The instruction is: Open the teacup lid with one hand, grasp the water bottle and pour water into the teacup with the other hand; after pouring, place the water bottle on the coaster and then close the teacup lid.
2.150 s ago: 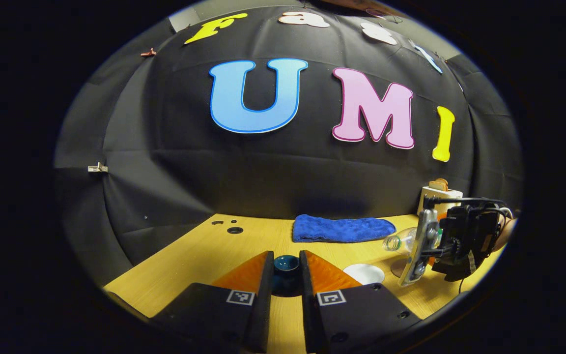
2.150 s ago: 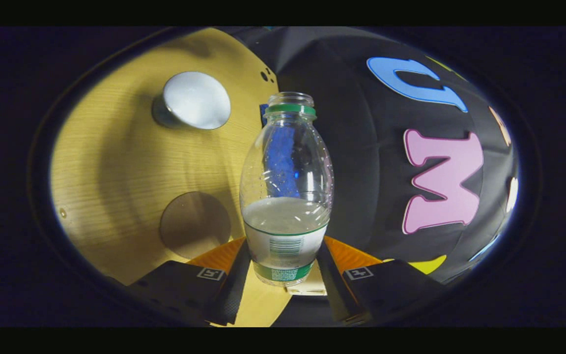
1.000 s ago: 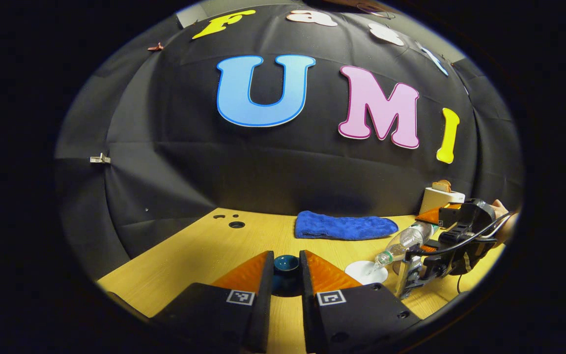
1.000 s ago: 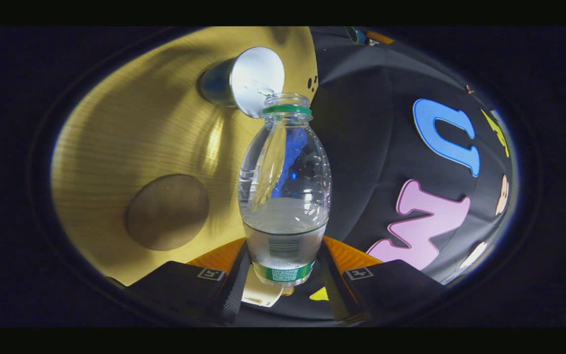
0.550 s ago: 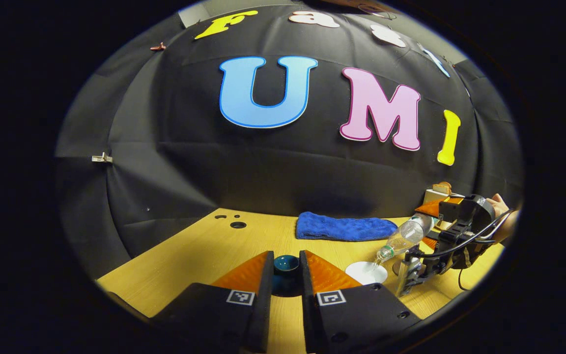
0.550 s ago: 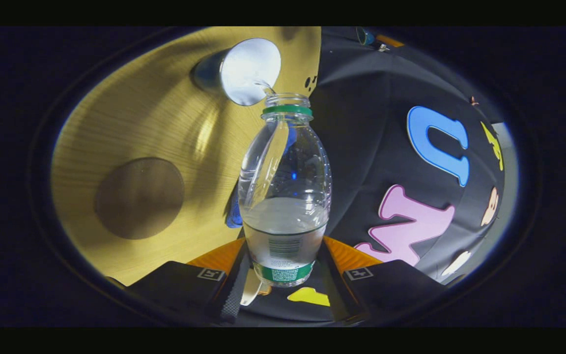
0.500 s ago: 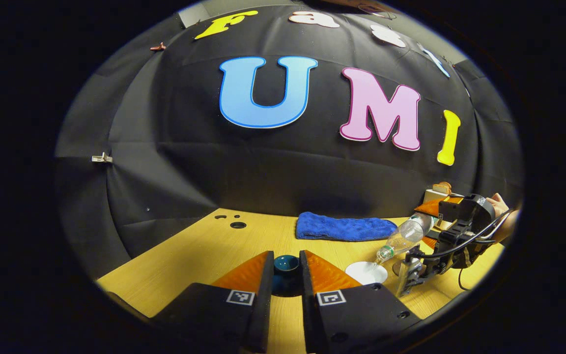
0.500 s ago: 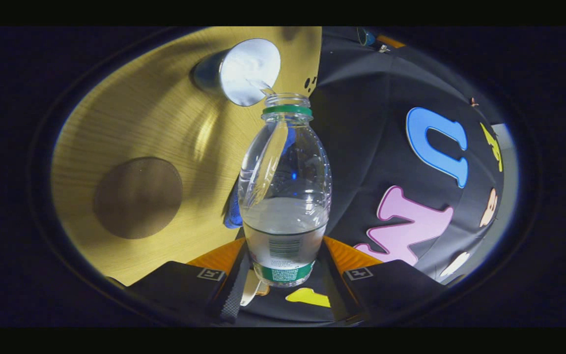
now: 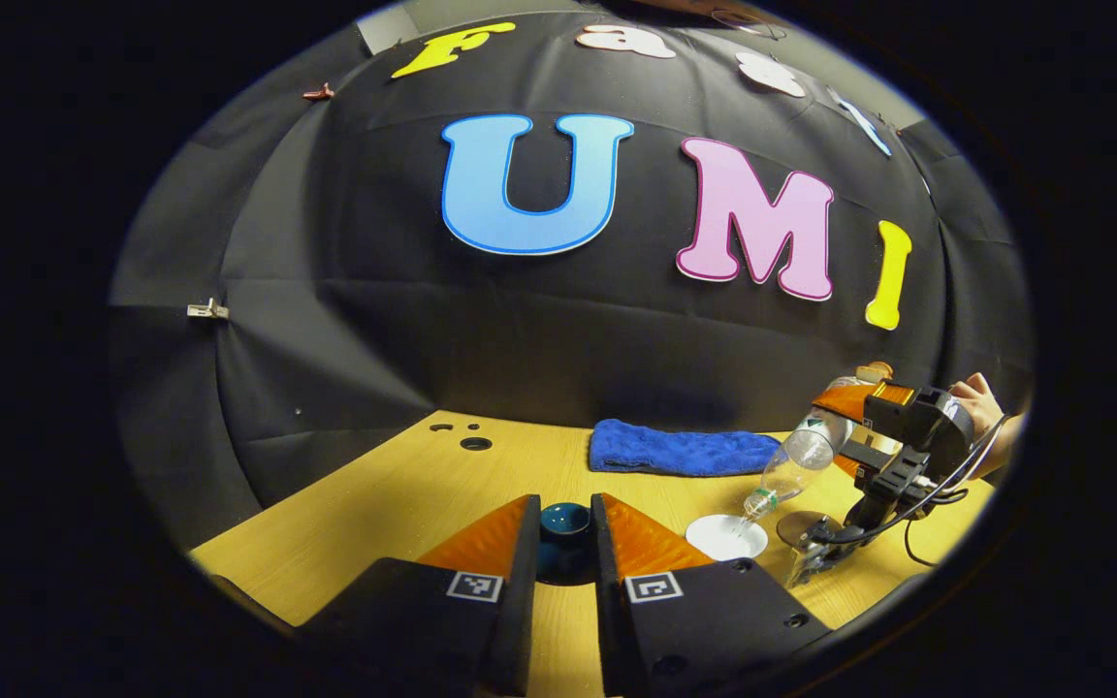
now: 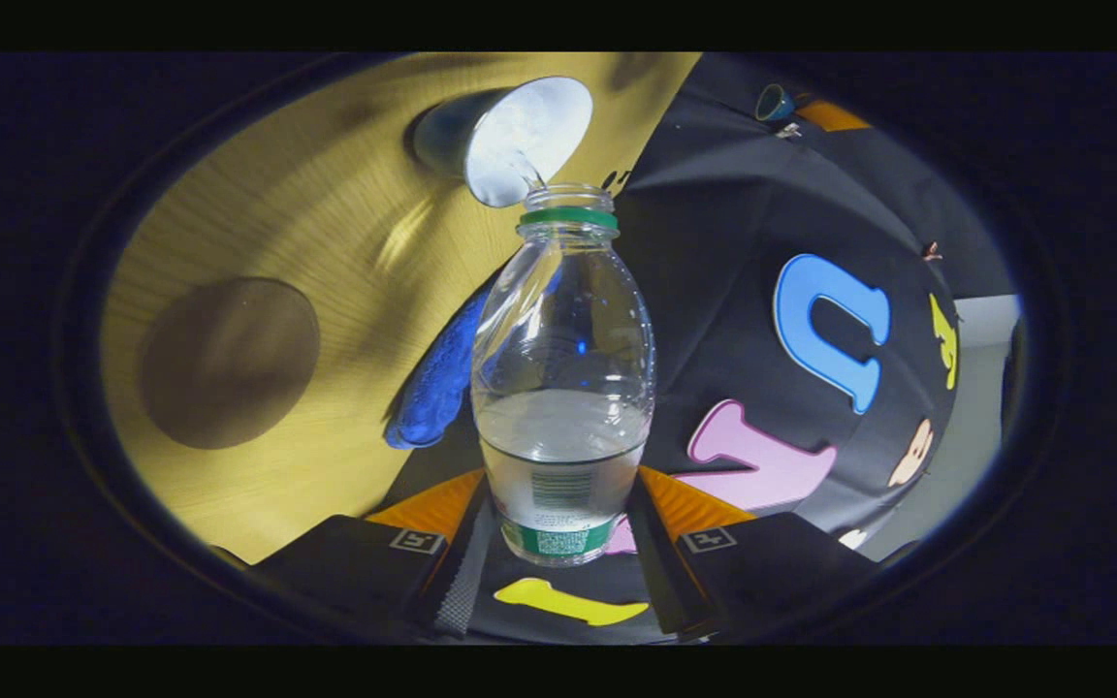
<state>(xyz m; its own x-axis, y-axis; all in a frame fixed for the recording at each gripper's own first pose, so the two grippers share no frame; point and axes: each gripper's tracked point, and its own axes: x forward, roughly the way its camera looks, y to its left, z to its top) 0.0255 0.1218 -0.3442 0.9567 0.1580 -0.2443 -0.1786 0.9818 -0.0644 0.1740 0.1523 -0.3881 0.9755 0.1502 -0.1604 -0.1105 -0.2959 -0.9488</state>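
Two fingers of the left gripper (image 9: pixel 563 543) stand narrowly apart, and we see the dark teal teacup lid (image 9: pixel 564 525) clamped between them, held above the wooden table (image 9: pixel 394 494). Both fingers of the right gripper (image 10: pixel 563 528) press on the lower, labelled part of the water bottle (image 10: pixel 563 388), one on each side, so we read this grip as closed on the bottle. In the left gripper view we see the same bottle (image 9: pixel 791 465) tilted mouth-down toward the teacup (image 9: pixel 725 536), with the right gripper (image 9: pixel 849 417) and a hand (image 9: pixel 975 402) behind it. In the right gripper view a thin stream of water leaves the bottle mouth and enters the teacup (image 10: pixel 510 136), whose white interior faces the camera. We find the round brown coaster (image 10: pixel 227 361) lying flat on the table (image 10: pixel 326 242), near the teacup and apart from it; in the left gripper view the coaster (image 9: pixel 804 528) sits just beside the teacup on its right. Beyond the teacup, a blue cloth (image 9: pixel 680 451) lies on the table against the booth's black wall; the same cloth (image 10: pixel 432 383) shows beside the bottle in the right gripper view.
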